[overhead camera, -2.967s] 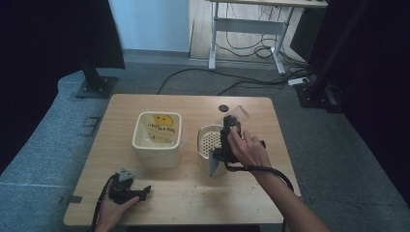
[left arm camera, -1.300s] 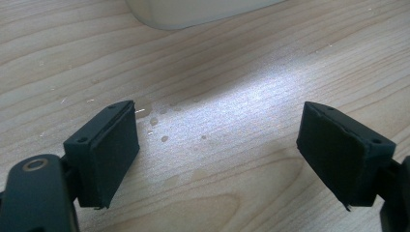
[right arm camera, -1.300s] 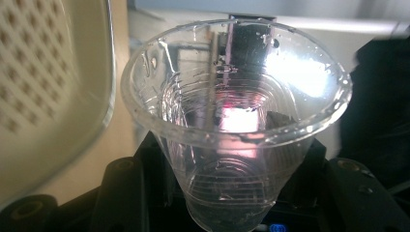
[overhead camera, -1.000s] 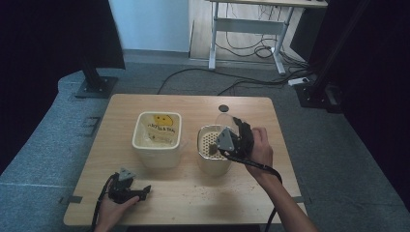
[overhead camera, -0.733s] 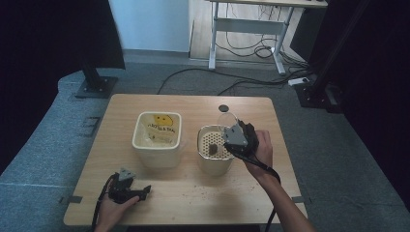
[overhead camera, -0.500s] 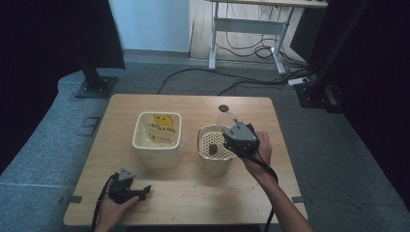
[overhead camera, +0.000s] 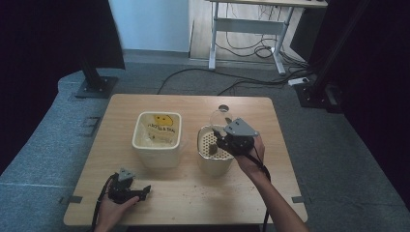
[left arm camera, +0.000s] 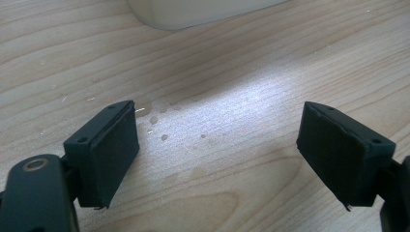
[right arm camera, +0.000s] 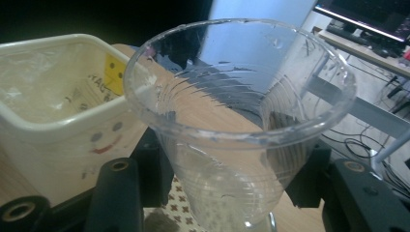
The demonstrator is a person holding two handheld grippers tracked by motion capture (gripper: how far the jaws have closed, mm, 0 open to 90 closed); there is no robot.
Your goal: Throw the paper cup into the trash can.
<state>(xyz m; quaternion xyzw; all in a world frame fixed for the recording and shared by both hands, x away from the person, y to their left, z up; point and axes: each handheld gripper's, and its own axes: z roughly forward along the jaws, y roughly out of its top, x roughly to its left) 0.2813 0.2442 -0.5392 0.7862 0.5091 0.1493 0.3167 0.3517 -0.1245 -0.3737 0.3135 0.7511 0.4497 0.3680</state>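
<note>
Landmark: round strainer bin point(overhead camera: 212, 153) on tabletop point(overhead camera: 193, 193).

- Right gripper point(overhead camera: 231, 140): over bin's right rim, jaws clamped on clear plastic cup point(right arm camera: 239, 123).
- Cup: held above bin, mouth tilted up toward gripper camera, long axis along jaws; appears empty.
- Square lined bin point(overhead camera: 157, 137): just left of round bin.
- Left gripper point(left arm camera: 217, 159): well left and nearer person, jaws apart over bare tabletop, holding nothing.
- Judgement: right hand nearer; cup likely next set down.

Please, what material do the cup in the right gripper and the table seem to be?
The cup looks like thin clear plastic: glossy, ribbed, and the background shows through it. The table looks like light wood or a wood-look laminate, matte with visible grain; which one cannot be told.
</note>
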